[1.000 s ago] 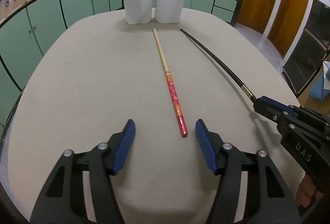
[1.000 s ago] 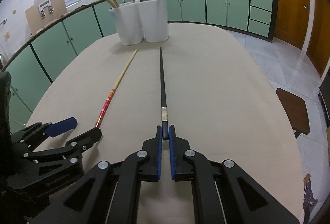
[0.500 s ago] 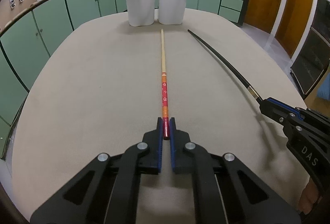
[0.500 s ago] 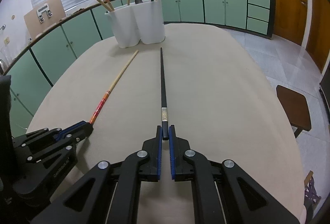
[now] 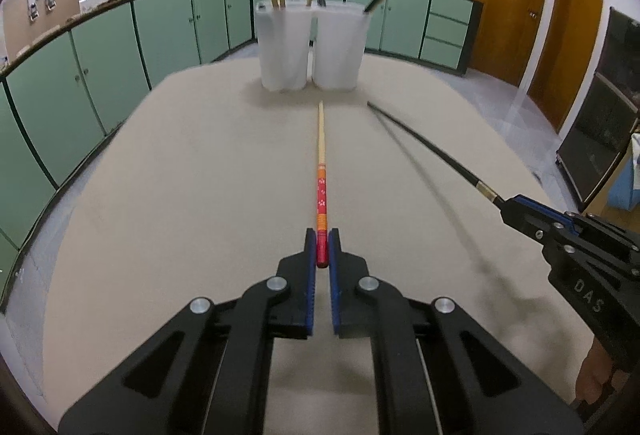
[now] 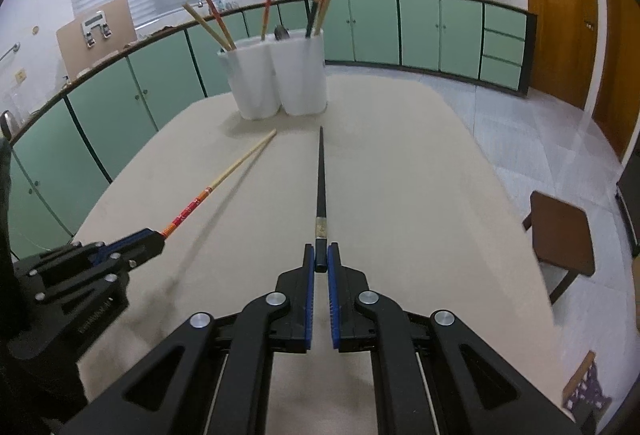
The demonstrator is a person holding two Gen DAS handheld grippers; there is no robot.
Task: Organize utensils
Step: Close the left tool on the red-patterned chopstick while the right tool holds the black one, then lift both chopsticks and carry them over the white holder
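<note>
Left tool clamps red chopstick, now lifted | right tool grips black chopstick | both point at white holders; surface open to edges.

Both cams ride low and close over the table, aimed at the white holders at its far end; left cam sits left, and each catches the other's gripper.
</note>
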